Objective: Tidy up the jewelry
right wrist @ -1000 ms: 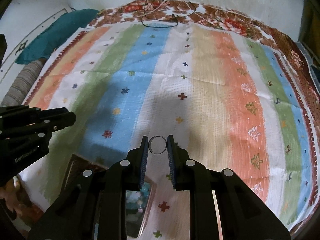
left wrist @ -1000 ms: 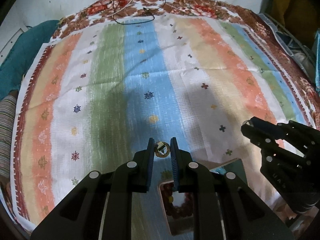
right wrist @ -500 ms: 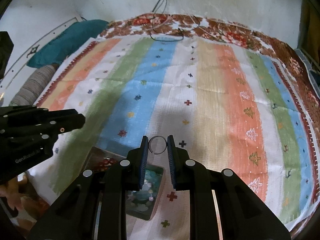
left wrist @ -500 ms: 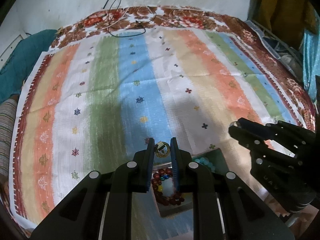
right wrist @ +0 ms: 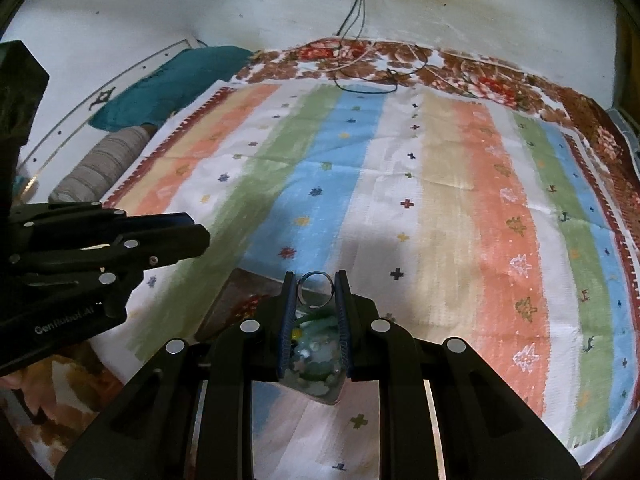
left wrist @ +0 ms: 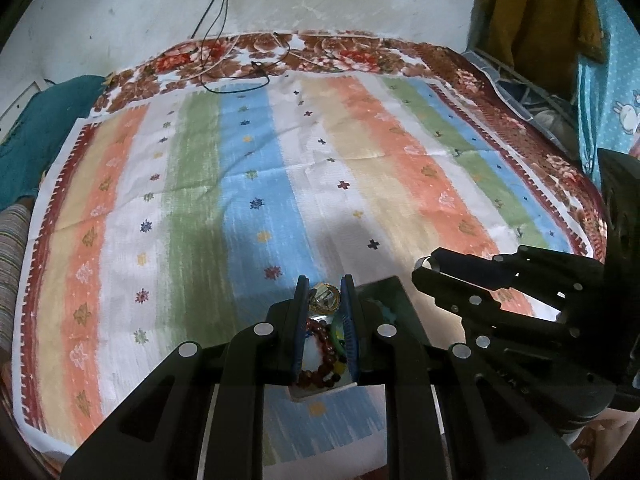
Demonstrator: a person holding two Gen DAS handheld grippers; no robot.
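My left gripper (left wrist: pixel 325 295) is shut on a gold ring with a stone (left wrist: pixel 326 299), held above a jewelry box (left wrist: pixel 386 294) on the striped cloth. Red bead bracelets (left wrist: pixel 320 354) lie in the box below the fingers. My right gripper (right wrist: pixel 316 290) is shut on a thin silver ring (right wrist: pixel 316 289), held above the same box (right wrist: pixel 240 292), where greenish beads (right wrist: pixel 316 356) show between its fingers. Each gripper shows in the other's view: the right gripper (left wrist: pixel 424 270) to the right, the left gripper (right wrist: pixel 200 236) to the left.
A striped cloth (left wrist: pixel 280 160) covers a floral bedspread (left wrist: pixel 340 46). Black cables (left wrist: pixel 236 76) lie at the far edge by the wall. A teal cushion (right wrist: pixel 168 84) and a striped bolster (right wrist: pixel 96 168) sit at the left. Clothes (left wrist: pixel 532 20) hang at the right.
Both grippers have pulled back toward me and risen, so more of the cloth and wall shows. The box now lies under both grippers' fingers. Both rings stay held.
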